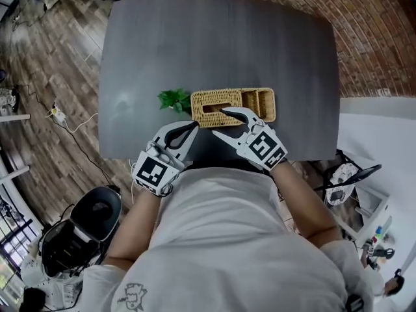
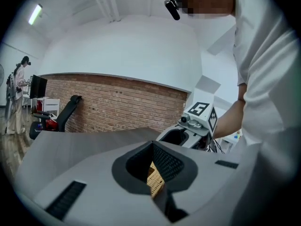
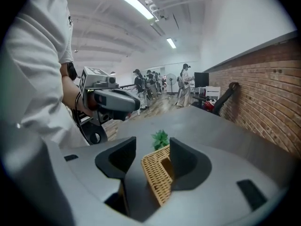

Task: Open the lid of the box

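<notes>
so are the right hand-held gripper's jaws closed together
No, the right hand-held gripper has its jaws standing apart, with the near corner of the wicker box between them.

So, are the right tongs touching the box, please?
Cannot tell. In the right gripper view the open right tongs straddle the box; one jaw overlaps it, contact unclear.

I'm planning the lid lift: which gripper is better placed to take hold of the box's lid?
Right, probably. The right gripper has its jaws apart, astride the near edge of the wicker box, with one finger over the lid. The left gripper has its jaws together, beside the box's corner.
</notes>
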A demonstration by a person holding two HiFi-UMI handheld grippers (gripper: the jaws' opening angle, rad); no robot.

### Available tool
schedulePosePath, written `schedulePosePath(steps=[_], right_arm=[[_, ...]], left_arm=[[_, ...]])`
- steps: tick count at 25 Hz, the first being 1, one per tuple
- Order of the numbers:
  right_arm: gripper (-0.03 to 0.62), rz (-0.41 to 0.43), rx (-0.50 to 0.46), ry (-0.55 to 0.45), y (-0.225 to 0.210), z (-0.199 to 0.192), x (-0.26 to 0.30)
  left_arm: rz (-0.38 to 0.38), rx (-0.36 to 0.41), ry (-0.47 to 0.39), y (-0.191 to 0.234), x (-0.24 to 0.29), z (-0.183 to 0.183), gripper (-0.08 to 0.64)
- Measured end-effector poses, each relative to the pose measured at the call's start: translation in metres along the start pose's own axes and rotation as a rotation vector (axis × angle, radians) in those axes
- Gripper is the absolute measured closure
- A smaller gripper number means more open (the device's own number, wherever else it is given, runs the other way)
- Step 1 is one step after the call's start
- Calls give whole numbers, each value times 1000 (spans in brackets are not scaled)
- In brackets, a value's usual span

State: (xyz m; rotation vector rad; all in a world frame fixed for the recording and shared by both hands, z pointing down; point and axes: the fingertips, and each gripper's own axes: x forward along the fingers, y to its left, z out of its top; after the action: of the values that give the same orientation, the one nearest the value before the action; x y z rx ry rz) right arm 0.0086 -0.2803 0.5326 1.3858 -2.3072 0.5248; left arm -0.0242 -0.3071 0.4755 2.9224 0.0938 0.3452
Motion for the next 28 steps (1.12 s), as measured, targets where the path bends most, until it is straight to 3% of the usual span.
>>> schedulePosePath(steps=[19,28], right_arm=[[314,171,-123,325,-2,-100,64],[307,97,-283,398,0,-123,76]], left_arm=[[25,-144,112,34,25,-54,549],[44,-172,113,34,27,-70,549]])
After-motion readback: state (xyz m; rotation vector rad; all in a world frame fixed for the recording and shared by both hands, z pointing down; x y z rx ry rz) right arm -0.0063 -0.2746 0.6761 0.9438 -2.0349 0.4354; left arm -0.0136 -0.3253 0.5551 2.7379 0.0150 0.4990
